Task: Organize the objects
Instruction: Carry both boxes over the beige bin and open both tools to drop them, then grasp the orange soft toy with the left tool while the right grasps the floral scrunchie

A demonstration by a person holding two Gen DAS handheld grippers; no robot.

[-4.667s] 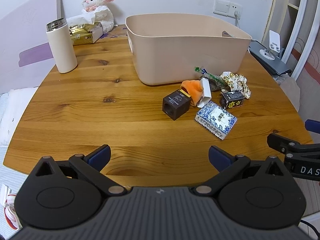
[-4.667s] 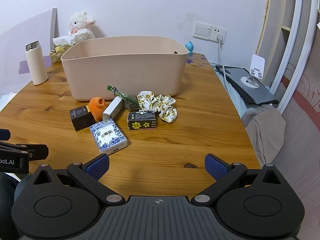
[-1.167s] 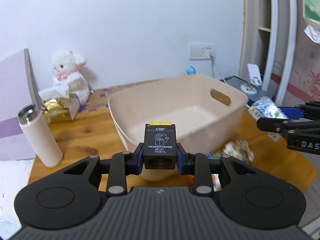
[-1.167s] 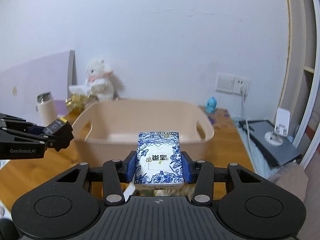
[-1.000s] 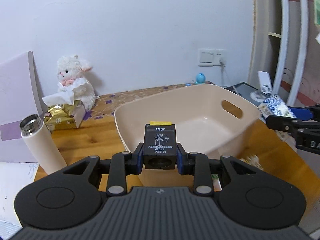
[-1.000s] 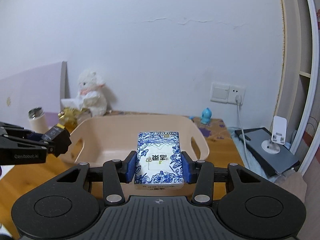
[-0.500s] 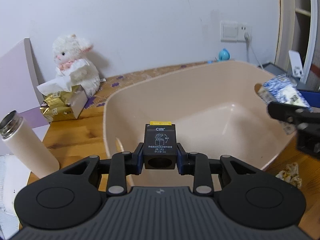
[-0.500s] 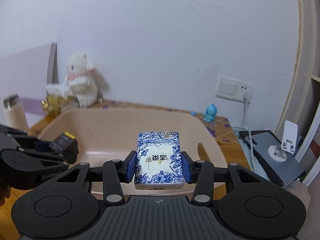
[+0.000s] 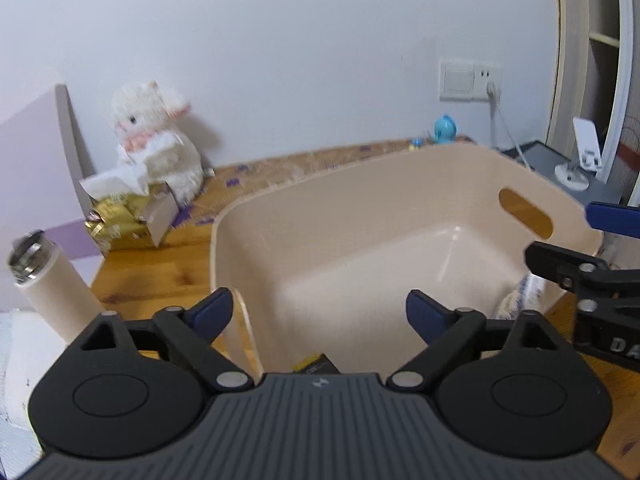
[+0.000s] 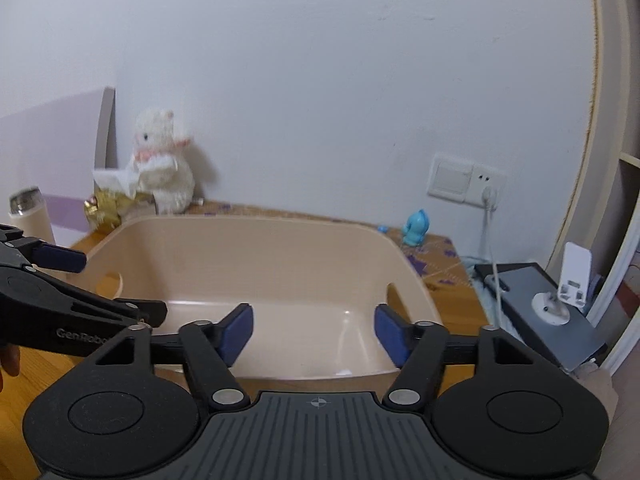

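Bin [image 9: 256, 216] is where the loose things belong: a beige plastic tub on the wooden table [image 9: 132, 276], with both grippers poised above its open top. The left gripper [image 9: 319, 309] has its blue-padded fingers spread wide with nothing between them, and the right gripper [image 10: 314, 330] is spread and empty too. Holding them over the opening makes sense, since anything let go there lands inside, not on the table.

A small dark box [image 9: 316, 363] with a yellow edge lies on the bin floor, just past the left gripper's body, which hides most of it. A blue-and-white patterned box [image 9: 522, 294] sits blurred against the bin's right wall, partly behind the right gripper's finger, so whether it is lying flat or leaning cannot be told. The right wrist view shows only bare bin floor; its own body covers the near part.

Outside the bin stand a white flask [image 9: 48, 280], a gold tissue pack [image 9: 120, 220] and a plush lamb [image 9: 156, 148] near the wall. Any things left on the table in front of the bin are out of sight in both views.
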